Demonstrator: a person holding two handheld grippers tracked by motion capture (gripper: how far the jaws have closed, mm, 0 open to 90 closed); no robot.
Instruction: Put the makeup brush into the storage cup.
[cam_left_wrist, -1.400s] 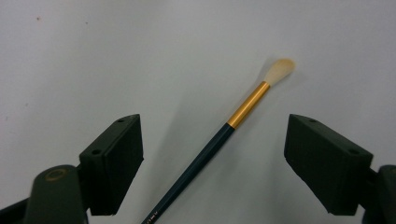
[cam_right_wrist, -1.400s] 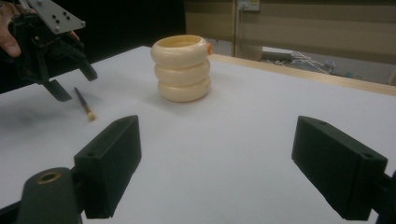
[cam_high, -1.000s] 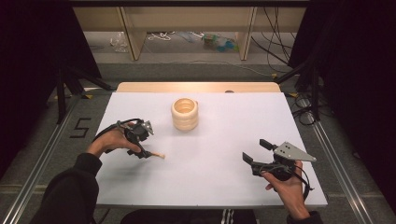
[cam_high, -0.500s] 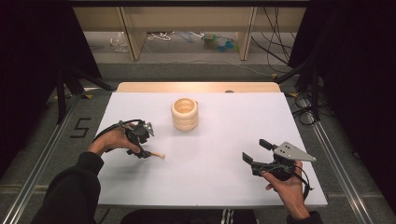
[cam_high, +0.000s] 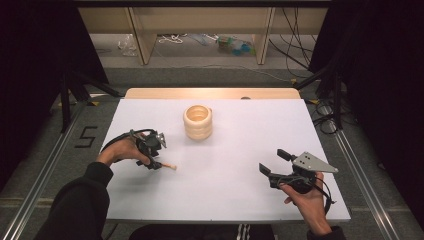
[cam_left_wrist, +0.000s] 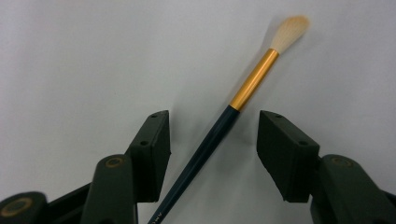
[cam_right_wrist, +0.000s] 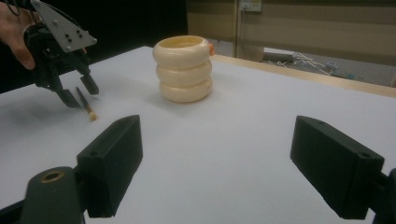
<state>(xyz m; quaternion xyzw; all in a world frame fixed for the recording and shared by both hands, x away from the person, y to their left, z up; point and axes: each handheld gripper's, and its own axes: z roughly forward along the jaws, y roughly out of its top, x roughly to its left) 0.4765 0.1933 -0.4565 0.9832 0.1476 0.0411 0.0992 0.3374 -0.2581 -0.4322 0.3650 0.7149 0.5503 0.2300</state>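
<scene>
left gripper (cam_left_wrist: 212, 154): left-centre of the high view, jaws just closing around the paintbrush (cam_left_wrist: 233, 105), pads not yet touching it | paintbrush: flat on white table (cam_high: 235, 170) | right gripper (cam_high: 274, 162): lower right, jaws wide, nothing between

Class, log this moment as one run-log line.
left gripper: jaws closing round paintbrush, not gripping | right gripper: open | holder: upright

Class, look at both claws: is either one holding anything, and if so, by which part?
Nothing yet. The left claw has just been closing around the paintbrush handle, pads not touching; the right claw is open.
</scene>
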